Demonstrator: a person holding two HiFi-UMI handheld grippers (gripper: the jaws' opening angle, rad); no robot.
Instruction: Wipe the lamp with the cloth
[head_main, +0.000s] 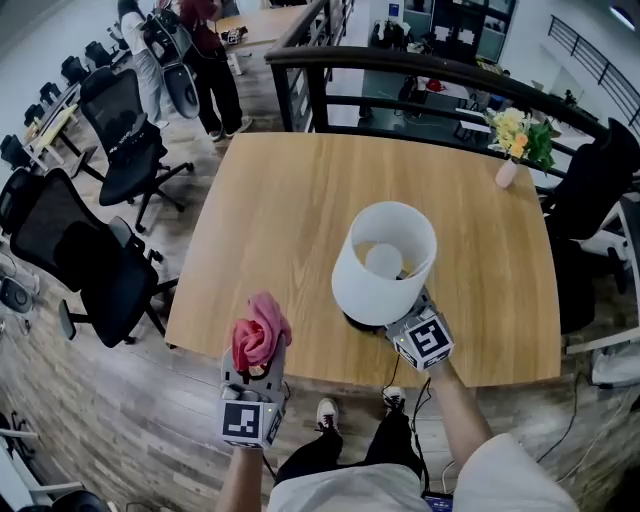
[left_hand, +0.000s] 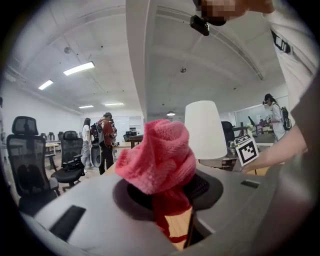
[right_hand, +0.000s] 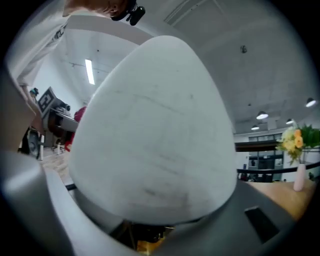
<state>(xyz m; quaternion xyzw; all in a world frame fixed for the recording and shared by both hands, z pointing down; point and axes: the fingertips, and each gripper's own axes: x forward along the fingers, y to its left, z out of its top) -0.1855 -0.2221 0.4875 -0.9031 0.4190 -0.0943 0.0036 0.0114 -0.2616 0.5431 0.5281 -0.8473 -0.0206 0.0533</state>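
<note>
Closest in, the left gripper is clamped tight on a bunched-up pink cloth. The wad sticks up out of the jaws, with a darker tail hanging down between them. It sits right at the near edge of the table, about over the rim.

Off to its right, the right gripper is down at the foot of the lamp. In the right gripper view the jaws stand wide apart, with the white shade filling nearly everything between and above them. I don't see the pads pressing on it, so it looks like a loose straddle, not a grip. The lamp stands upright on the table near the front edge, and from the head view you can look down the shade and see the bulb. Cloth and lamp are apart, not touching: the cloth is left of the shade and lower than it.

The table is a plain light wood top. At its far right corner there's a small pink vase with yellow flowers.

Further out there's wood flooring, black office chairs on the left, and a dark railing behind the table. A couple of people are standing at the far left. It's an open office with strip lights on the ceiling.
</note>
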